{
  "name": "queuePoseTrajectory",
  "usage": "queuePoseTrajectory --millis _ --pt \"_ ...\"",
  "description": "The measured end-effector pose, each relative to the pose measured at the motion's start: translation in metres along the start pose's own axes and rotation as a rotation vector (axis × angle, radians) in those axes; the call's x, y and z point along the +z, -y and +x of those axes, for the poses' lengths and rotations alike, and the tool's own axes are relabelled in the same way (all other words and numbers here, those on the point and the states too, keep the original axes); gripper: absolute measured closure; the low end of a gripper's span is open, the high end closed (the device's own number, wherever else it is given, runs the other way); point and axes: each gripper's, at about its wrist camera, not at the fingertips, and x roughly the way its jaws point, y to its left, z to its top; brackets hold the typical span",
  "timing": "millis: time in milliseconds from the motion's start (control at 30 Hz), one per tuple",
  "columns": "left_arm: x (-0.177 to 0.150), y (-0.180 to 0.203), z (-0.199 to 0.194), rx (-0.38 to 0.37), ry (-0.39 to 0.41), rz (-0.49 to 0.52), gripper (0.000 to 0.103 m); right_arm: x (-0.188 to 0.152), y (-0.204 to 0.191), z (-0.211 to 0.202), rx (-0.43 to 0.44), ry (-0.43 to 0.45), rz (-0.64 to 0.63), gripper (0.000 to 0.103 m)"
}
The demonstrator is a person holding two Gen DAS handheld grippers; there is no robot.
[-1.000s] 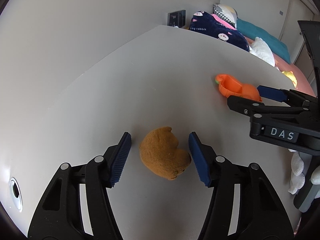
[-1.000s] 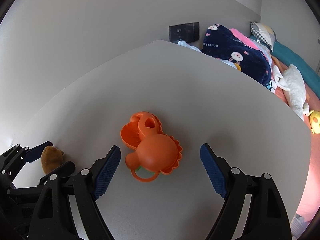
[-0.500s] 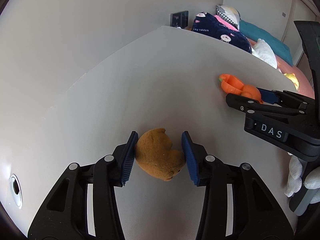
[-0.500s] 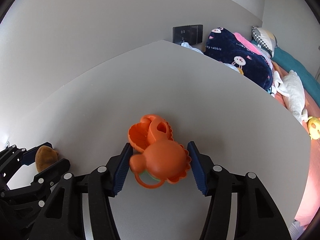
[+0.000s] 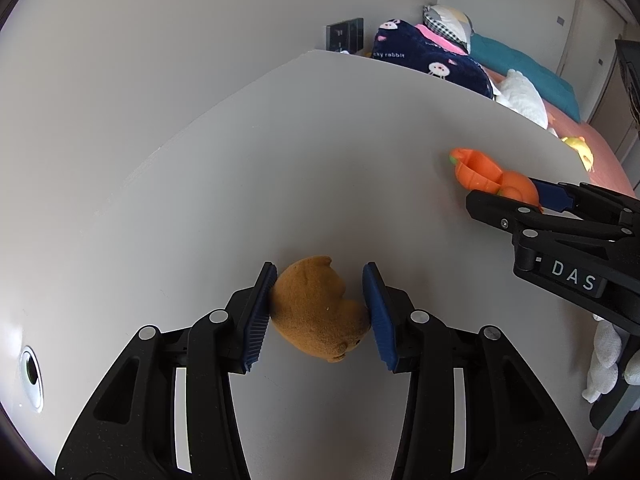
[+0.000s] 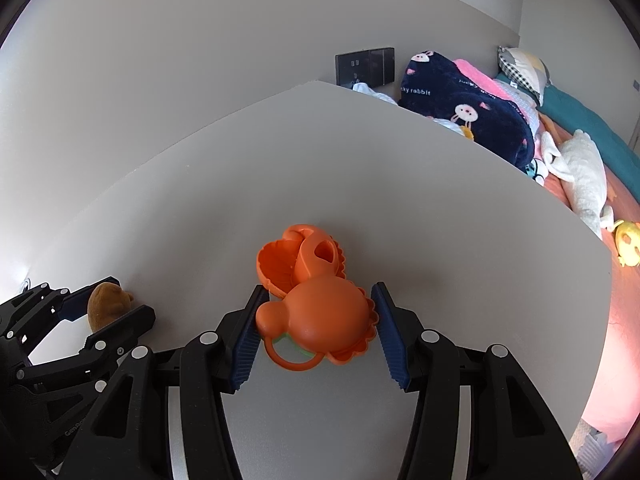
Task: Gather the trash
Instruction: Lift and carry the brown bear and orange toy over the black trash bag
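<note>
A brown plush toy (image 5: 318, 312) lies on the white table (image 5: 280, 160), and my left gripper (image 5: 319, 272) is shut on it, both blue pads pressing its sides. To the right, my right gripper (image 6: 319, 291) is shut on an orange plastic toy (image 6: 320, 316) with a ring handle, whose open shell half points away from me. In the left wrist view the right gripper (image 5: 504, 196) and the orange toy (image 5: 480, 172) sit at the right edge. The right wrist view shows the left gripper (image 6: 128, 298) and the plush toy (image 6: 104, 304) at lower left.
The table's far edge curves to the right, with a bed behind it carrying a dark blue blanket (image 6: 460, 120), pillows, a white plush (image 6: 580, 176) and a yellow toy (image 6: 628, 240). A dark wall socket (image 6: 364, 64) is behind the table. A cable hole (image 5: 31, 376) sits at the table's left.
Both grippers have closed: the left pads came in onto the brown plush toy, the right pads onto the orange toy. Neither object has visibly moved.
</note>
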Motion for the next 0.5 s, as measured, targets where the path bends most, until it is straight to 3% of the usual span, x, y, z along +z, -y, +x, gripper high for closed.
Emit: queuePoseTrajectory --millis 500 --pt "-0.005 0.024 -0.028 -0.014 0.032 0.033 0.059 -0.012 0.009 -0.04 0.006 0.022 0.014 0.049"
